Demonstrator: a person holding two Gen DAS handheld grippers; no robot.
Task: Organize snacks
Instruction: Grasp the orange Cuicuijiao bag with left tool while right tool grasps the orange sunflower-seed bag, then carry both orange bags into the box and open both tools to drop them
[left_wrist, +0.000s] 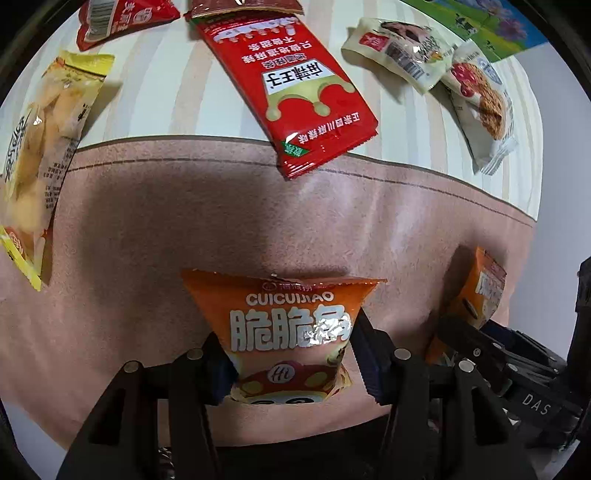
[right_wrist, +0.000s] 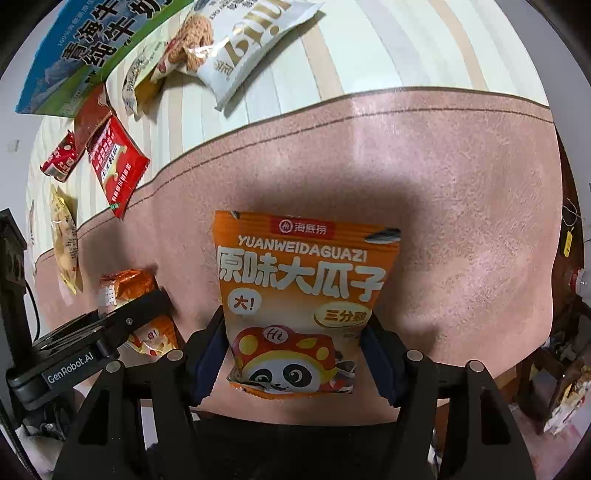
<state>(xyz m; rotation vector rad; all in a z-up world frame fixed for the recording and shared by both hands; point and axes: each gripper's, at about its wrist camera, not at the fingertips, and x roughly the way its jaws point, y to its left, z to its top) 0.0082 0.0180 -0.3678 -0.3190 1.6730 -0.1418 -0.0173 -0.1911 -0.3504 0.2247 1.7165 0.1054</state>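
Observation:
My left gripper (left_wrist: 291, 354) is shut on an orange CUICUIJIAO snack packet (left_wrist: 288, 328), held over the pink mat (left_wrist: 184, 229). My right gripper (right_wrist: 295, 347) is shut on an orange YUANWEIDAGUAZI sunflower-seed packet (right_wrist: 299, 295) over the same mat (right_wrist: 443, 184). Each gripper shows in the other's view: the right one (left_wrist: 476, 325) with its orange packet (left_wrist: 484, 291) at the lower right, the left one (right_wrist: 122, 317) with its packet (right_wrist: 127, 284) at the lower left.
On the striped cloth (left_wrist: 177, 92) lie a long red packet (left_wrist: 291, 92), a yellow chip bag (left_wrist: 44, 155), a small red packet (left_wrist: 118, 18), and two white biscuit packets (left_wrist: 402, 51) (left_wrist: 480, 103). A blue-green milk carton (right_wrist: 88, 48) and a white bag (right_wrist: 251, 44) lie far back.

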